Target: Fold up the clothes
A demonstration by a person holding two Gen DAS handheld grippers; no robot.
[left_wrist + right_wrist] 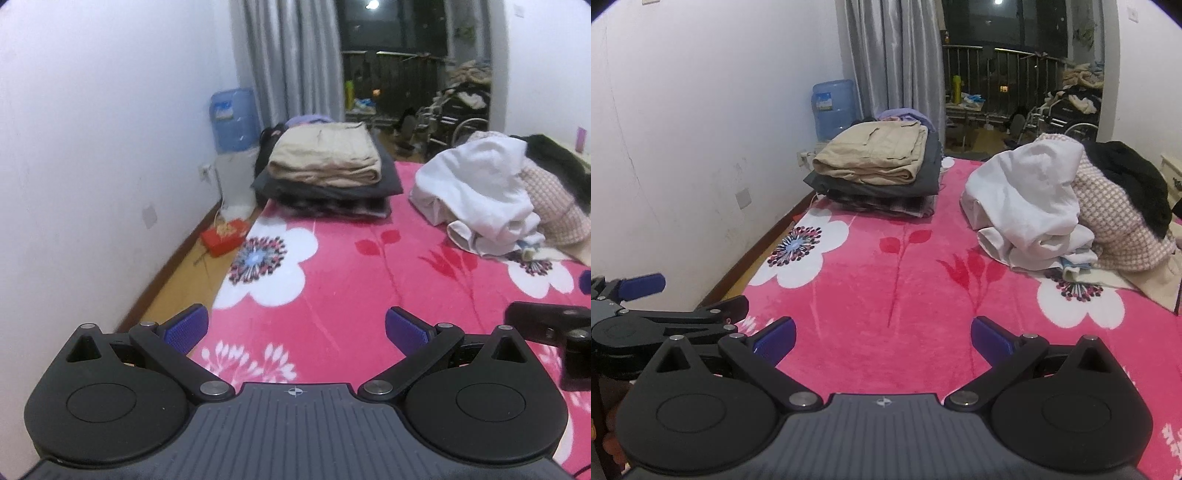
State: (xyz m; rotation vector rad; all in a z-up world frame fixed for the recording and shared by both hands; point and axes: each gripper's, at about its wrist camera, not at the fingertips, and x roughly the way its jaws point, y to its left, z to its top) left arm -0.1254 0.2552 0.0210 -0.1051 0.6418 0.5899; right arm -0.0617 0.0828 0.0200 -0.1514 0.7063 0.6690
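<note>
**Q:** Pink fleece with white flowers fills both views. What is it, and where are the clothes?

**A:** It is a bed blanket (886, 266). At the far left sits a folded stack (875, 166) with beige trousers (871, 151) on top of dark and plaid garments. At the far right lies an unfolded heap (1067, 206): a white garment (1023, 192) in front, a pink checked piece (1115, 221) behind it and a black item (1130, 173) on top.

**Q:** And the tongs?

**A:** Both are near, over bare blanket. The left tongs (297, 328) and right tongs (882, 338) each stand wide apart, holding nothing, well short of the heap.

**Q:** What could go wrong from here?

**A:** My judgement: the heap is tangled, so pinching the white garment may drag the checked piece along. Plush fleece could get caught in a low pinch too. The two tools sit close together, with the left one showing at the edge of the right view, so they might collide on the reach. The stack stands near the bed's left edge, above the floor (192, 266); a careless sweep could topple it.
</note>
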